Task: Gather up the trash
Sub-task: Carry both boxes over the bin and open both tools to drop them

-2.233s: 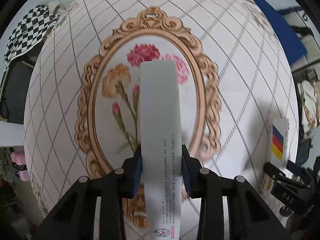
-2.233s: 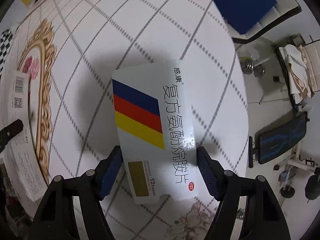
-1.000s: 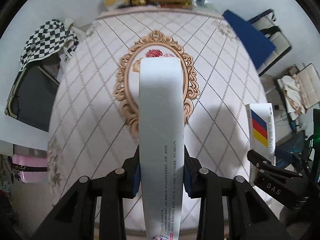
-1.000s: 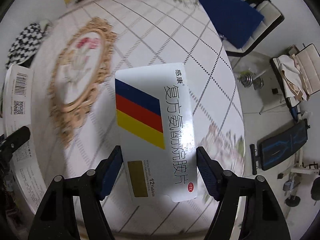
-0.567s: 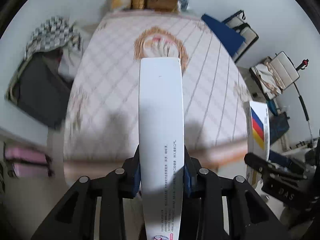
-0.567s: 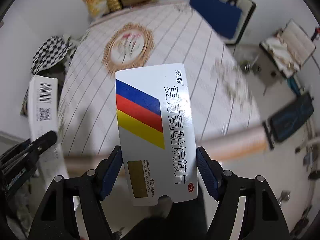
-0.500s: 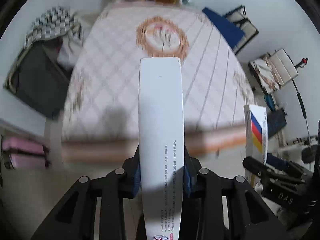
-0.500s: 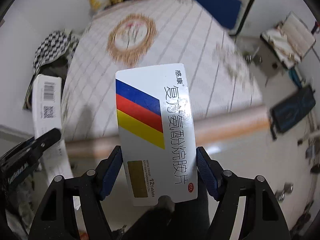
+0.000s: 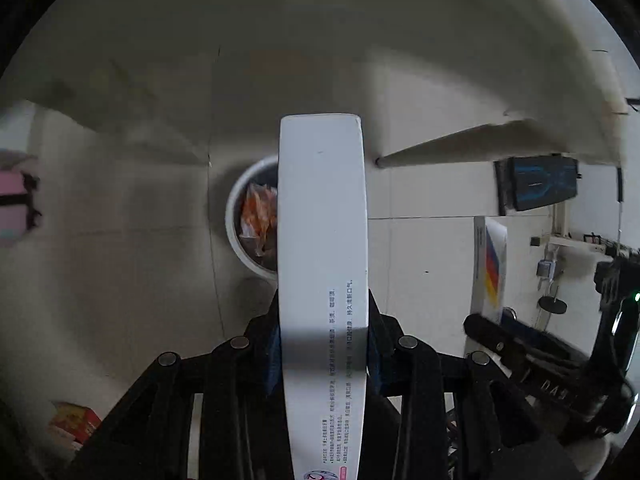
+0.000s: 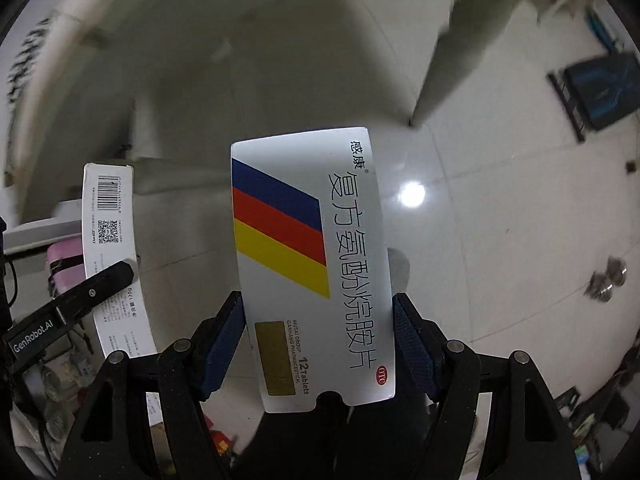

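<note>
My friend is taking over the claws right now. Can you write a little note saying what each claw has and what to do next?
Left claw: shut on the long white box, held above the floor, over the white trash bin.
Right claw: shut on the striped medicine box, also in the air, off to the right; the bin is not in its view.
Done: both boxes picked up.
Left: drop the long white box in the bin, which already holds orange wrappers, then probably bring the striped one over.
</note>
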The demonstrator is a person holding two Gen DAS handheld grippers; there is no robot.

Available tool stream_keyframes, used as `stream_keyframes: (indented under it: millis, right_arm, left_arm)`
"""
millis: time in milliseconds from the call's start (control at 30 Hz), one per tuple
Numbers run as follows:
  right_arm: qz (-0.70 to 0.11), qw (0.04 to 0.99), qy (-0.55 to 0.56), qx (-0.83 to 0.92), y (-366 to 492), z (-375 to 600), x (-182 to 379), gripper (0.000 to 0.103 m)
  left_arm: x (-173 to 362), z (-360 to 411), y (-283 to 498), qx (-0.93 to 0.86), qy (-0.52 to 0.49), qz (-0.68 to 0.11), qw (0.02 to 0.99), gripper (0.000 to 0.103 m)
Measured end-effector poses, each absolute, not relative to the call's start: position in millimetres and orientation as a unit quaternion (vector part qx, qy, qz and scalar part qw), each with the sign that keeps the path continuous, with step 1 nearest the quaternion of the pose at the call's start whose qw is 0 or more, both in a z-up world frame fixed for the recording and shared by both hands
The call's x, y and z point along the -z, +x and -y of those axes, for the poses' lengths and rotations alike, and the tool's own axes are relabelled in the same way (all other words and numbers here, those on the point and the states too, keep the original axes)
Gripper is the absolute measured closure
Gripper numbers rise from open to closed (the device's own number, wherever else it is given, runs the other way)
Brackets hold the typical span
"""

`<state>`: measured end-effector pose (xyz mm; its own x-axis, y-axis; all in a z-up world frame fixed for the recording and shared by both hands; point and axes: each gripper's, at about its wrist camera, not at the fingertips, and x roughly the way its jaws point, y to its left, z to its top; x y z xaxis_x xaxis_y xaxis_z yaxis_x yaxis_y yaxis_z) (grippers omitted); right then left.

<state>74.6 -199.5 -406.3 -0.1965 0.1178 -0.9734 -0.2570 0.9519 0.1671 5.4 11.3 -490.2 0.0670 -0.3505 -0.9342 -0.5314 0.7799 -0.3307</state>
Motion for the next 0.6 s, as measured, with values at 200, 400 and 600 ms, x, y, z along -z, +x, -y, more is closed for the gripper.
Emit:
stream_keyframes:
  millis: [200,400,600]
  right_arm:
    - [-0.776,0.613,-0.030,-0.147,80.9,205.9,553.8,0.028]
    - [-0.785,0.597,-0.014,-0.167,87.1,194.6,650.8,0.028]
    - [-0.781,0.592,0.007,-0.200,84.1,180.0,670.4,0.000]
  left_arm:
    - [628.8,-21.9,41.9,-0.070,-0.362,-0.683,0.630,0.070]
    - [695.2,-24.0,54.3,-0.073,-0.374,-0.683,0.623,0.007]
    - [669.9,-27.7,41.9,-0.105,-0.341,-0.677,0.644,0.006]
